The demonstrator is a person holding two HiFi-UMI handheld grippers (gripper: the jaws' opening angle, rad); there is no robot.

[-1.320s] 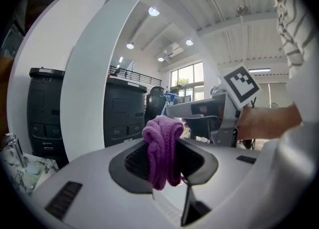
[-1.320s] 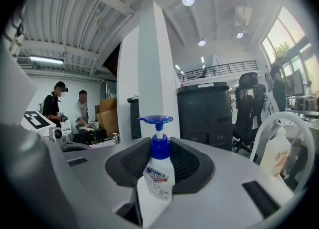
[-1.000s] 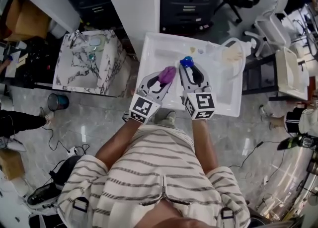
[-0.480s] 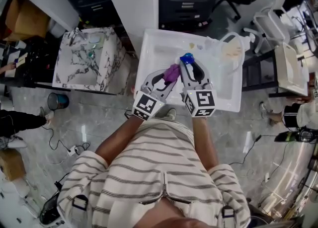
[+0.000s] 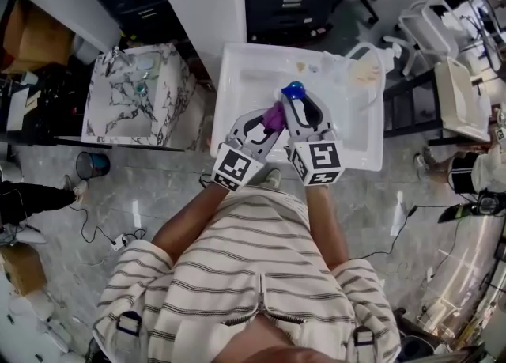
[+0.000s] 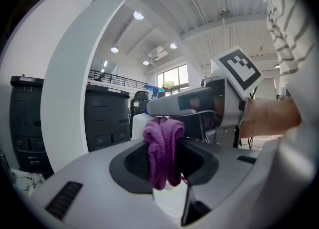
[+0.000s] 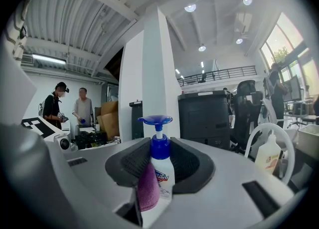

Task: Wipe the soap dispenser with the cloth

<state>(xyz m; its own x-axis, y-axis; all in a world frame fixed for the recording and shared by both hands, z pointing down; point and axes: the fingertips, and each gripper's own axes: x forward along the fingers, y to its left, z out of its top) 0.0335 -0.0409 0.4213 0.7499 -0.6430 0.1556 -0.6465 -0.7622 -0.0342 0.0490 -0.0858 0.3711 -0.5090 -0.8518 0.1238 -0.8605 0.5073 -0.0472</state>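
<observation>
Purple cloth (image 6: 163, 152), clamped in left tool (image 5: 267, 122), touches dispenser (image 7: 160, 172) at its 9 o'clock side; right tool (image 5: 300, 107) grips dispenser. Wiping apparently under way, unfinished.

The left gripper (image 5: 269, 122) swings in toward the dispenser (image 5: 293, 90), carrying the cloth (image 5: 275, 115) with it. A second ago the cloth sits clearly apart from the blue pump top, down and to its left in the head view. Half a second ago it is closer. Now that gap is closed: the cloth lies tight against the dispenser's left side, below the pump, and shows as a smaller purple patch. The left gripper's marker cube also sits a little nearer the right one.
</observation>
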